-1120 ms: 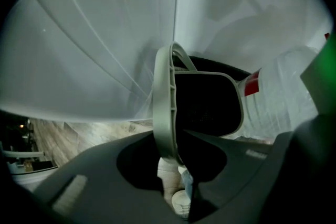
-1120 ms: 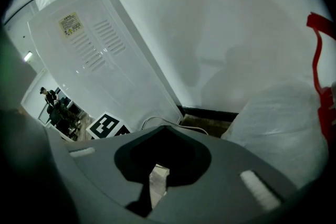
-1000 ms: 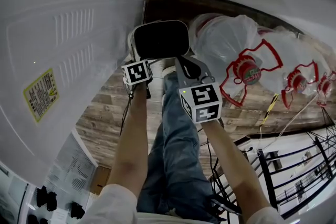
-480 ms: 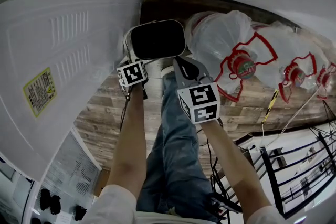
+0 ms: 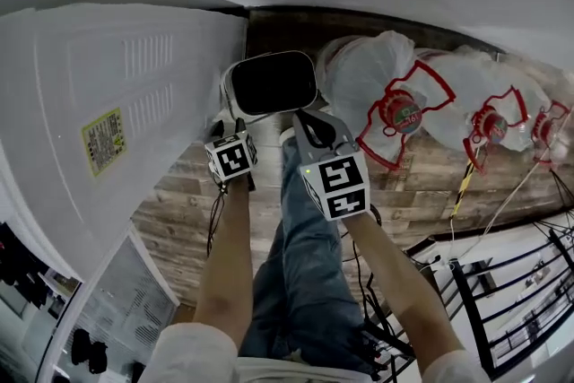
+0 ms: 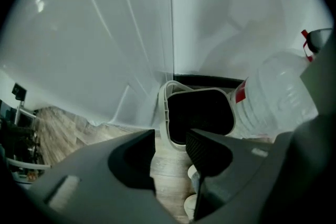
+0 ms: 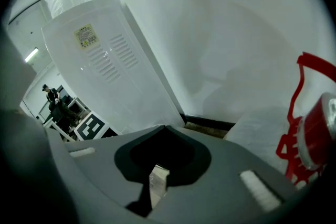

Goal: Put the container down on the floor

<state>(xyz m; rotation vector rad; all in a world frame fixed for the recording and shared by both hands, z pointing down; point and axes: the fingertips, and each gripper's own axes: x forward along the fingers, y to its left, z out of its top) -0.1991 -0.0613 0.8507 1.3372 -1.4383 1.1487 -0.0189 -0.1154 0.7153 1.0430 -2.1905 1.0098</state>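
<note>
container [image 5: 270, 82]: smooth white plastic | floor [image 5: 179, 202]: wood grain | bottles [image 5: 368, 72]: clear plastic

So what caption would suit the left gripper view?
Left gripper, jaws apart, facing a white container on the wood floor beside a big water bottle.

left gripper [image 6: 170, 140]: jaws apart | right gripper [image 7: 164, 130]: jaws together | both forearms [image 5: 224, 265] stretched downward

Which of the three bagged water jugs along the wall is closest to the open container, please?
The leftmost jug in the head view: it sits right beside the container, while the middle jug and the rightmost jug are farther right.
</note>
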